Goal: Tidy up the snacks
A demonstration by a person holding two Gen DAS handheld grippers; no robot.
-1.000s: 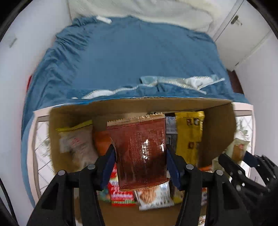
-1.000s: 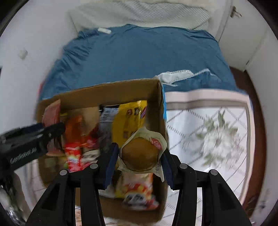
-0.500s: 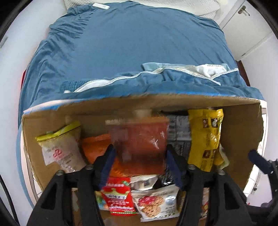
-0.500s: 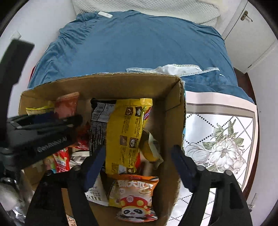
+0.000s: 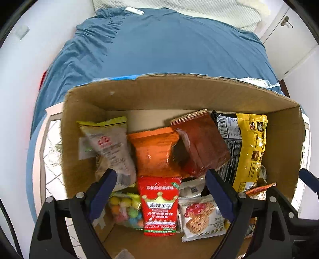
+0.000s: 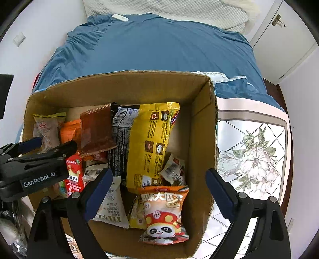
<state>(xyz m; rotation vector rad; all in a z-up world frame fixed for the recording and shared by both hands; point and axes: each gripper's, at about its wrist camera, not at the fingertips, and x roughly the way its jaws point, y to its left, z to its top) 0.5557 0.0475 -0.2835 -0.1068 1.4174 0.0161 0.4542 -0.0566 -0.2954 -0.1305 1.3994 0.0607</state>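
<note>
- Box [image 5: 179,93]: open cardboard carton, seen from above in both wrist views, standing on a floral cloth [image 6: 255,159] at the foot of a bed with a blue cover [image 5: 169,45].
- Left gripper [image 5: 159,197]: pointing down into the box, jaws spread wide and opening, nothing between the pads (packets lie below the gap, none touched).
- Right gripper [image 6: 157,195]: likewise pointing down over the right part of the box, jaws wide and opening, nothing gripped.
- Brown pouch [image 5: 199,143]: in the box, tilted, leaning on the orange packet [image 5: 153,151] at its left and lying against the black packet [image 5: 229,135] at its right.
- Yellow bag [image 6: 151,143]: long, lying lengthwise in the box just right of the black packet, partly over it.
- Small clear-wrapped snack [image 6: 173,169]: in the box beside the yellow bag's lower right edge, near the right wall; contents hard to make out.
- Panda packet [image 6: 163,215]: orange and white, at the near end of the box below the yellow bag.
- White packet [image 6: 111,207]: beside the panda packet, to its left, partly behind a right-gripper finger.
- Red packet [image 5: 159,203]: crown print, on the box floor, between a bag of coloured candy [image 5: 125,209] and a cookie packet [image 5: 201,217].
- Grey-green packet [image 5: 109,143]: leaning at the left wall of the box, beside the orange packet.
- Pillow [image 6: 165,10] (white, quilted): at the bed's far end, well apart from the box.
</note>
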